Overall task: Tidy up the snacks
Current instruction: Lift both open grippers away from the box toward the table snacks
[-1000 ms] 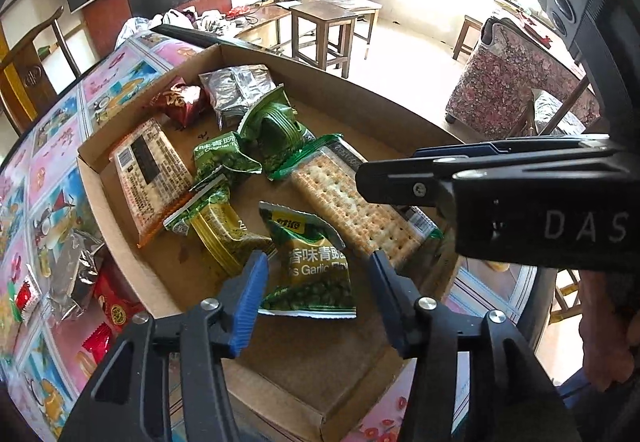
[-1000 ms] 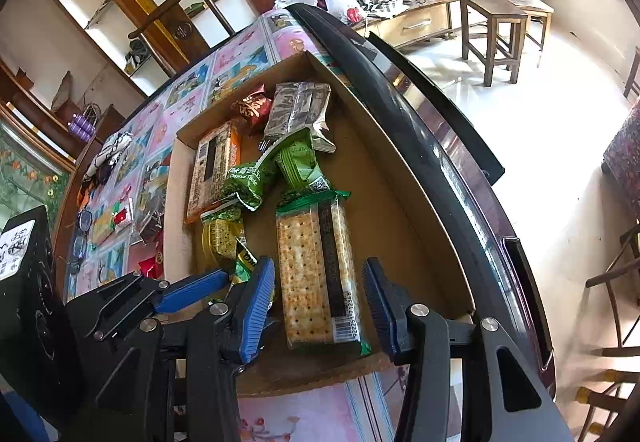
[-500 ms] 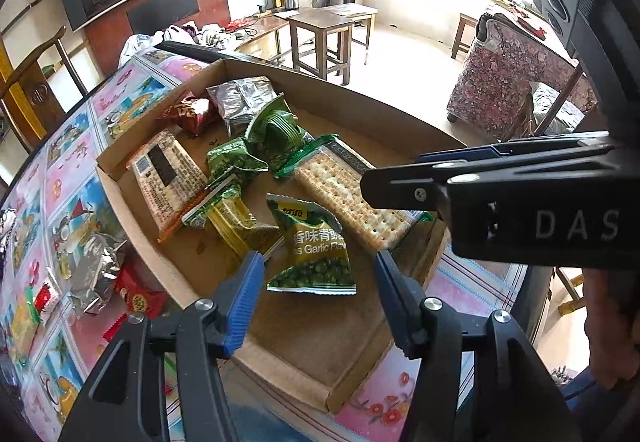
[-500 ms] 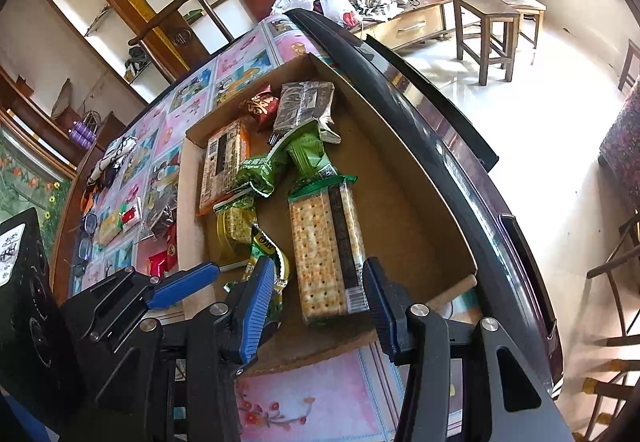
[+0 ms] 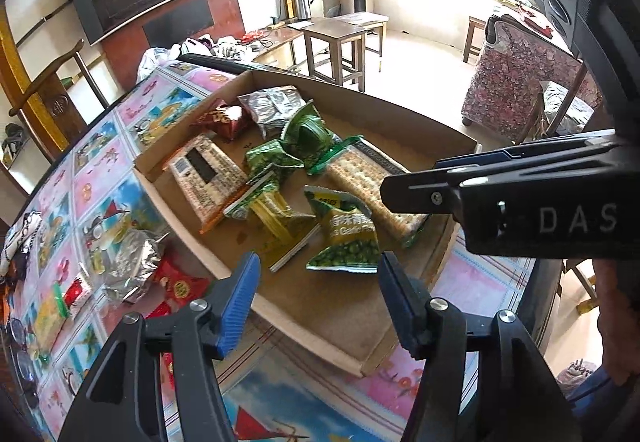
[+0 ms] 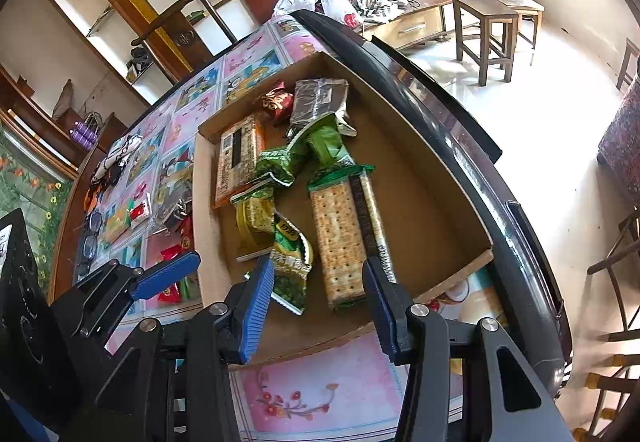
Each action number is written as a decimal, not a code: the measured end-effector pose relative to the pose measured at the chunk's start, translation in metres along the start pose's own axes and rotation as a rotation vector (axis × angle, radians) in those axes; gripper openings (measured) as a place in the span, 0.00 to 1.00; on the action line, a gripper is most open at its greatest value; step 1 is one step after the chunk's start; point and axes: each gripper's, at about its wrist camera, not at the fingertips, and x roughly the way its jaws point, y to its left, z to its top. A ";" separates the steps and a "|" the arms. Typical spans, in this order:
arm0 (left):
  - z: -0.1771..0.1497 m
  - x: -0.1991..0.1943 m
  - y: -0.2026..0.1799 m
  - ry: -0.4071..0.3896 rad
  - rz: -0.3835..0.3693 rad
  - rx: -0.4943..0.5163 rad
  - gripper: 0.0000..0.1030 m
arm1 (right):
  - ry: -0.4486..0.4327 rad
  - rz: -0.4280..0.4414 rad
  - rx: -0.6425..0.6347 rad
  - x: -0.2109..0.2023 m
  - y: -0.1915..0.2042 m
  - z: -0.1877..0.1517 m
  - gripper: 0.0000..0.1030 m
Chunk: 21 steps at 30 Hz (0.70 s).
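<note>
Your left claw [image 5: 316, 298], jaws opening and empty, hangs just near of the pea bag [image 5: 344, 234] in the box [image 5: 320, 338], its long axis running away from you, while your right claw [image 6: 318, 298] hovers part-open and empty.

Box [image 5: 224, 262]: matt brown cardboard, raw corrugated edges. Pea bag [image 5: 348, 238]: glossy crinkled green film. Cracker pack [image 6: 340, 238]: clear shiny wrap. Silver pouch [image 5: 268, 108]: creased foil. Tabletop [image 5: 104, 146]: glossy printed plastic cover. Gripper pads [image 5: 240, 302]: ribbed blue plastic; arms matt black.
</note>
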 end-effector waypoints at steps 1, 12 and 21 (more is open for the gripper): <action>-0.001 -0.002 0.002 -0.003 0.003 0.000 0.59 | 0.000 0.001 -0.003 0.000 0.003 -0.001 0.49; -0.022 -0.021 0.031 -0.019 0.034 -0.059 0.62 | 0.015 0.013 -0.039 0.006 0.031 -0.007 0.49; -0.073 -0.045 0.095 -0.042 0.082 -0.285 0.62 | 0.029 0.020 -0.088 0.014 0.061 -0.010 0.49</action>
